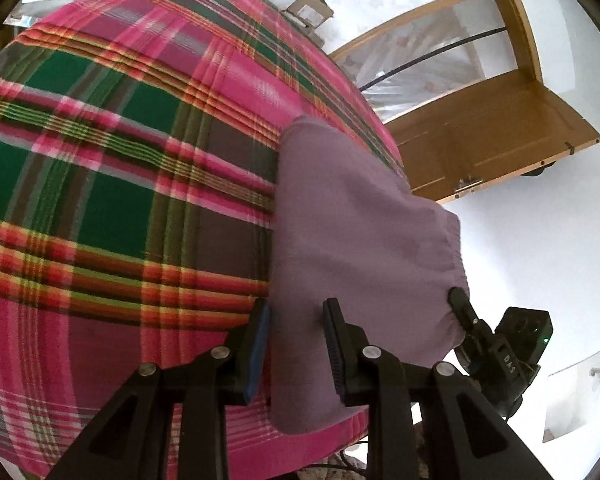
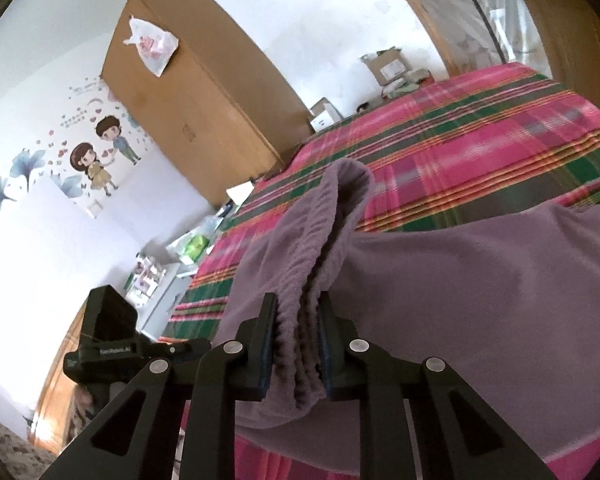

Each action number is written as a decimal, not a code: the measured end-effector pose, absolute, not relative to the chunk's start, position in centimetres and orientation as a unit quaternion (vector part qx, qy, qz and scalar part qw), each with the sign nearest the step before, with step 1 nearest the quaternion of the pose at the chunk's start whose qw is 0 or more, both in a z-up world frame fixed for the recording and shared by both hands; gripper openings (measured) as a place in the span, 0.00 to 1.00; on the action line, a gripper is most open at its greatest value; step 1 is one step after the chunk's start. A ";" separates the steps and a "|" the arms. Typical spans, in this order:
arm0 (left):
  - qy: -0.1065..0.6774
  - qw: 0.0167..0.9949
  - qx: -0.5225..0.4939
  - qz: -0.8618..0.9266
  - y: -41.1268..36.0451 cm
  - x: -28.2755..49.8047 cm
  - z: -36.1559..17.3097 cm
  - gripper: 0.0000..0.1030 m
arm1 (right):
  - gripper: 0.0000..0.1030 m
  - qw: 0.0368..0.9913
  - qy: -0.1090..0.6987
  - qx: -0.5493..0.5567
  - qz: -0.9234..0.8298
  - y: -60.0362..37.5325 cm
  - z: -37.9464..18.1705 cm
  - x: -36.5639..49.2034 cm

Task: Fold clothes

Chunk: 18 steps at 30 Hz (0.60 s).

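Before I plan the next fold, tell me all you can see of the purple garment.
The purple garment looks like soft, matte fleece with a gathered elastic band. It lies on the plaid bedspread at the bed's edge. The right claw pinches the bunched band; the left claw straddles another part, not visibly clamped.

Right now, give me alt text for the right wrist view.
The right gripper pinches the gathered elastic waistband of a purple garment, which drapes over a pink-and-green plaid bedspread. A wooden wardrobe stands behind.
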<state>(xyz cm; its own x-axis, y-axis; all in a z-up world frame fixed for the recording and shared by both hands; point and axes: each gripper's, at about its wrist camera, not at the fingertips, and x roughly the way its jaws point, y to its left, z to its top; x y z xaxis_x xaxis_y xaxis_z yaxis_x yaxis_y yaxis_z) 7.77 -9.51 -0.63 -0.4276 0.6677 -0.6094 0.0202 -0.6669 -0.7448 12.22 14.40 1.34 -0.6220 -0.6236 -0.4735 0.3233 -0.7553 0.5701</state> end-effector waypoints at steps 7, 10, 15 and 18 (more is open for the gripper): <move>-0.339 0.224 -0.509 0.759 -8.0 7.2 -1.0 0.27 | 0.18 0.223 -0.229 0.351 -0.880 17.2 0.5 12.6; -0.335 0.230 -0.516 0.754 -7.4 7.0 -1.2 0.27 | 0.18 0.205 -0.234 0.370 -0.876 17.9 -0.9 12.4; -0.335 0.234 -0.517 0.752 -7.5 7.0 -1.3 0.27 | 0.19 0.183 -0.228 0.386 -0.875 18.3 -2.5 12.7; -0.335 0.237 -0.519 0.750 -7.5 7.0 -1.3 0.27 | 0.21 0.173 -0.222 0.391 -0.876 18.4 -2.9 12.6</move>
<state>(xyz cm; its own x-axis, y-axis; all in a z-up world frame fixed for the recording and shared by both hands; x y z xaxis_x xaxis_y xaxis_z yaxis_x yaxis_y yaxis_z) 7.04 -7.47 -1.31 -0.3502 0.7024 -0.6197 -0.0082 -0.6639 -0.7478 12.60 18.36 -2.92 -0.6347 -0.4774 -0.6076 0.1301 -0.8411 0.5250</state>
